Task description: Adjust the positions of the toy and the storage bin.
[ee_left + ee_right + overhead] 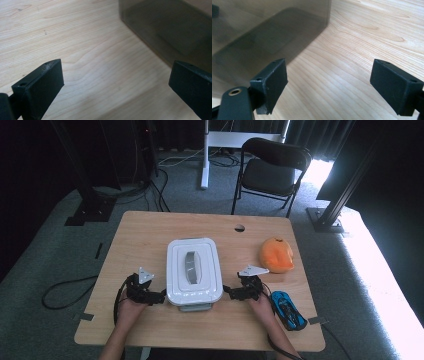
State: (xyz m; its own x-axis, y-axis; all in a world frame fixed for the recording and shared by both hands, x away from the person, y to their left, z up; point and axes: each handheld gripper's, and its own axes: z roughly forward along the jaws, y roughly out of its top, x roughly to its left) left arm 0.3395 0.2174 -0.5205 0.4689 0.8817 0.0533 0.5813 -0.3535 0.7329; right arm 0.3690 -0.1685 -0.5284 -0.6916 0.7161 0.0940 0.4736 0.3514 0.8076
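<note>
A white lidded box with a grey handle sits in the middle of the wooden table. My left gripper lies low at the box's near left corner, pointing at it, jaws open with only bare wood between them. The box's smoky wall fills the upper right of the left gripper view. My right gripper sits at the near right corner, likewise open and holding nothing. In the right gripper view the box's wall stands just past the left jaw.
An orange rounded object lies right of the box. A blue and black object rests near the table's front right edge, beside the right hand. A cable hole is at the table's back. A black chair stands behind.
</note>
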